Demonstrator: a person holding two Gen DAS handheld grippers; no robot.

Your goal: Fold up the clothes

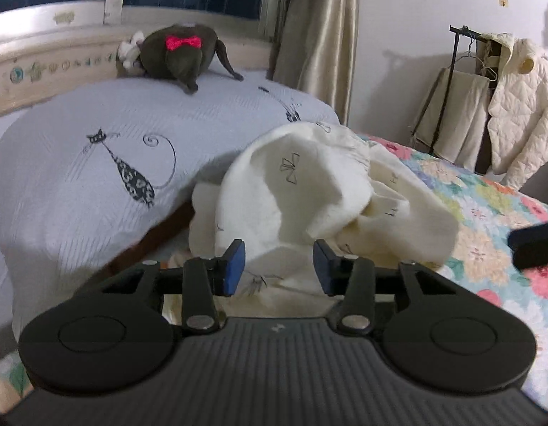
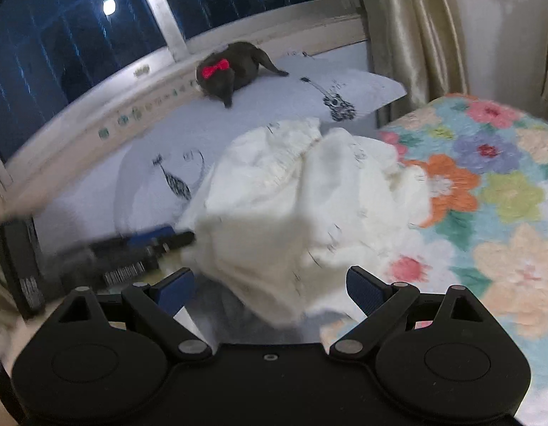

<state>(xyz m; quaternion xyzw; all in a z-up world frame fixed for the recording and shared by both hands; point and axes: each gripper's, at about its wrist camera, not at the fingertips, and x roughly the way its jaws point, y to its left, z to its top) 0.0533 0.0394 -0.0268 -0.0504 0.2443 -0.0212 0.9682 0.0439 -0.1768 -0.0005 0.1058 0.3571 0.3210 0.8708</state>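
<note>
Garment: a crumpled cream garment point(image 1: 309, 191) with small dark bow prints lies heaped on the bed, between the floral quilt point(image 1: 487, 220) and the cat-print pillow point(image 1: 96, 163).
Left gripper point(image 1: 279, 264): jaws spread wide, holding nothing, just short of the heap.
Right gripper point(image 2: 270, 291): jaws wide apart, empty, cloth between the tips.
Head of bed: grey plush toy point(image 1: 183, 53) with pink bow.

The left claw point(image 1: 279, 266) points toward 12 o'clock, its blue pads point(image 1: 235, 266) parted with a clear gap between them, gripping nothing. The right claw point(image 2: 270, 293) also aims at 12 o'clock, pads point(image 2: 364, 293) spread wider and empty. In its view, the left claw appears at 9 o'clock, blurred, probably in motion.
</note>
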